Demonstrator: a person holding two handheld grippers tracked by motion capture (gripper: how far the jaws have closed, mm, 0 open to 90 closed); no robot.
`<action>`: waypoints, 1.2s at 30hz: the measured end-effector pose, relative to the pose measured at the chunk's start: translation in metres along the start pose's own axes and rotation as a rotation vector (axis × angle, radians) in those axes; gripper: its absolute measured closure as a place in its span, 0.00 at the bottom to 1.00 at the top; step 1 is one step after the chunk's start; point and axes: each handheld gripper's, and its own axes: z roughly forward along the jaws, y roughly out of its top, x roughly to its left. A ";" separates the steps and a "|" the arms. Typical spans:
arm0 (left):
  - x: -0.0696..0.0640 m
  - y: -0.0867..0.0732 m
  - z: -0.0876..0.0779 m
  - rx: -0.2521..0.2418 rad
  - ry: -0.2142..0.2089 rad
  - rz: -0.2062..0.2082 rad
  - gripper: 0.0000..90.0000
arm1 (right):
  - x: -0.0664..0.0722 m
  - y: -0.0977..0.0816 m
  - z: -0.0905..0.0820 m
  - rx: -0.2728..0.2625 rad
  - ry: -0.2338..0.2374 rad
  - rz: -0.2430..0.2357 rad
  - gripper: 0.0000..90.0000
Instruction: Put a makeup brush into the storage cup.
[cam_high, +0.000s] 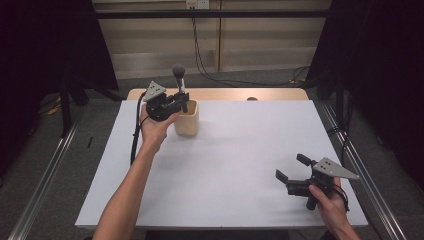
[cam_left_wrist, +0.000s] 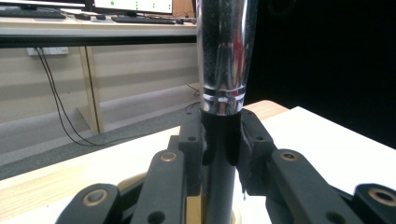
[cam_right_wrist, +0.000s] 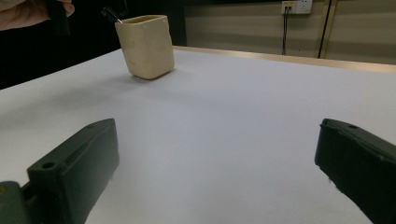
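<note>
Nearest the person, the right gripper rests low over the table close to its near right corner, held by the right hand, with its grey three-cornered plate on top and its jaws pointing towards the left side of the table. In the right gripper view its two black jaws stand spread wide apart with nothing between them, only bare white tabletop. Farther off, the person's left forearm reaches from the near edge diagonally up to the far left part of the table, where the left hand carries the left gripper. Its jaws are pressed onto the dark lower shaft of a brush, pinching it just under a shiny metal sleeve, as the left gripper view shows from close up. The brush stands nearly upright, its dark rounded head on top, above the gripper. Its lower end hangs right over the mouth of a cream-coloured cup, which stands upright near the far left corner, just beside the left hand. Whether the brush tip touches the cup cannot be told. Beyond the white tabletop, a strip of wood runs along the far edge.
</note>
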 end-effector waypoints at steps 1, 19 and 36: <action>0.000 -0.001 0.001 0.004 -0.001 0.004 0.83 | 0.000 0.000 0.000 0.000 0.000 0.000 0.00; 0.000 -0.015 0.016 0.032 0.005 0.015 0.83 | 0.000 -0.001 0.001 0.002 0.006 -0.007 0.00; 0.005 -0.032 0.020 0.079 0.017 0.013 0.83 | 0.001 -0.001 0.001 0.004 0.007 -0.010 0.00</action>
